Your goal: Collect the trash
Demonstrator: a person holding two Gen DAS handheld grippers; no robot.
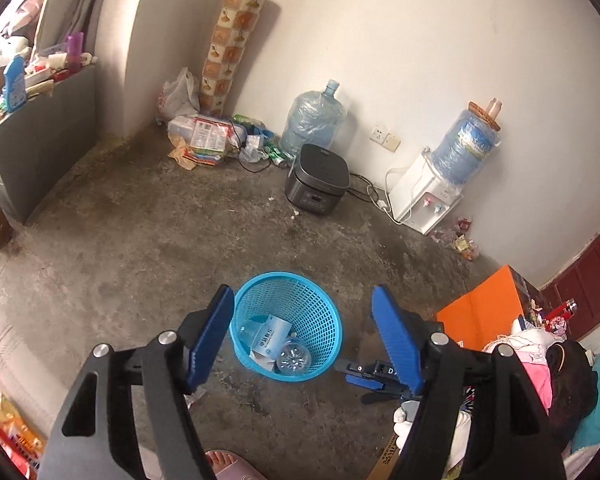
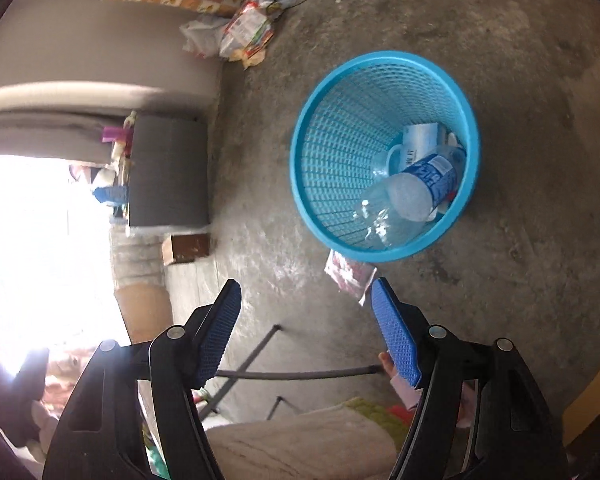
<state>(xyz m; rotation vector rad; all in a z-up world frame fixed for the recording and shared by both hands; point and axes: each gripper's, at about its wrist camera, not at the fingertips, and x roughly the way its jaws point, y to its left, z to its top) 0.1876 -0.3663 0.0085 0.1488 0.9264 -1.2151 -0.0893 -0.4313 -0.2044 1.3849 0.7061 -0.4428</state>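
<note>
A blue mesh trash basket [image 1: 320,316] stands on the concrete floor; it also shows in the right wrist view [image 2: 340,128]. Inside lie a clear plastic bottle [image 2: 416,192] and a white-blue carton [image 1: 270,336]. My left gripper [image 1: 302,320] is open and empty, above the basket. My right gripper [image 2: 306,320] is open and empty, just short of the basket. A crumpled pink-white wrapper [image 2: 350,274] lies on the floor beside the basket, close to my right gripper's right finger. The right gripper's blue body [image 1: 370,374] shows in the left wrist view beside the basket.
A litter pile [image 1: 204,140] of bags and packets lies in the far corner. A black rice cooker [image 1: 316,180], water jugs [image 1: 312,120] and a white dispenser [image 1: 424,196] stand along the wall. An orange box [image 1: 484,312] is at right. A grey cabinet [image 1: 40,140] is at left.
</note>
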